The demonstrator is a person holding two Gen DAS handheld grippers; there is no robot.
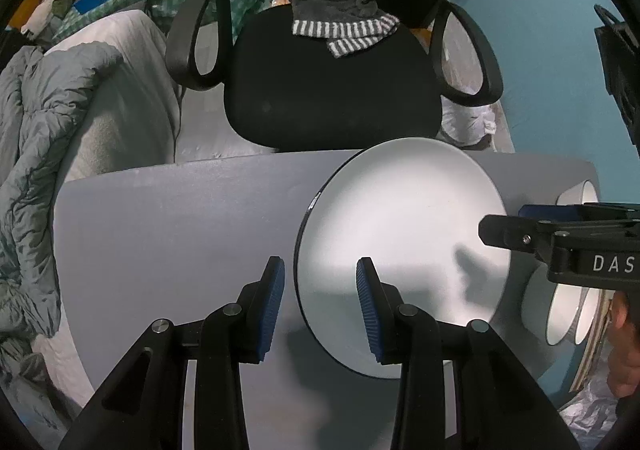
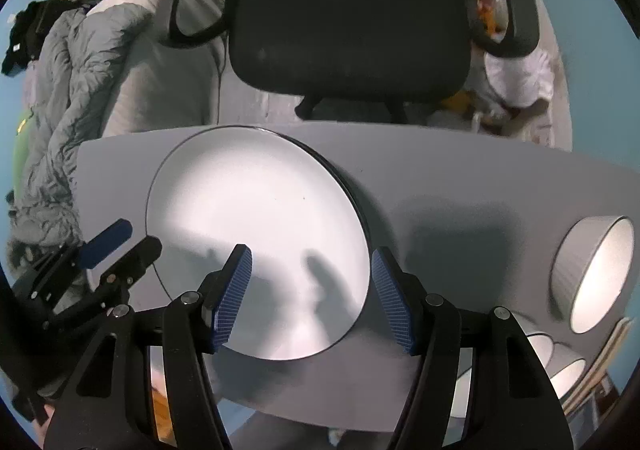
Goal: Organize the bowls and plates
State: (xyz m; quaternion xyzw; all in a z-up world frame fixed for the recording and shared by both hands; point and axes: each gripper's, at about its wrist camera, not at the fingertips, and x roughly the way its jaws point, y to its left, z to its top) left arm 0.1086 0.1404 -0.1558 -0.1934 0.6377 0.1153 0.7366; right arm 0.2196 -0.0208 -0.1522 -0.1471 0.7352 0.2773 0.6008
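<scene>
White plate (image 2: pixel 256 234) lay flat on the grey table (image 2: pixel 460 186), both grippers' fingers parted and empty over its opposite edges. Bowls (image 2: pixel 596 270), seemingly tipped beside it, risked a knock.

The plate (image 2: pixel 256 210) looks smooth, glazed white ceramic; the desk (image 1: pixel 180 218) matt grey; the chair seat (image 1: pixel 332 90) black woven cloth.

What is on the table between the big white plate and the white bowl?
Nothing. In the right wrist view, only bare grey tabletop with a shadow lies between the big round white plate and the white bowl.
</scene>
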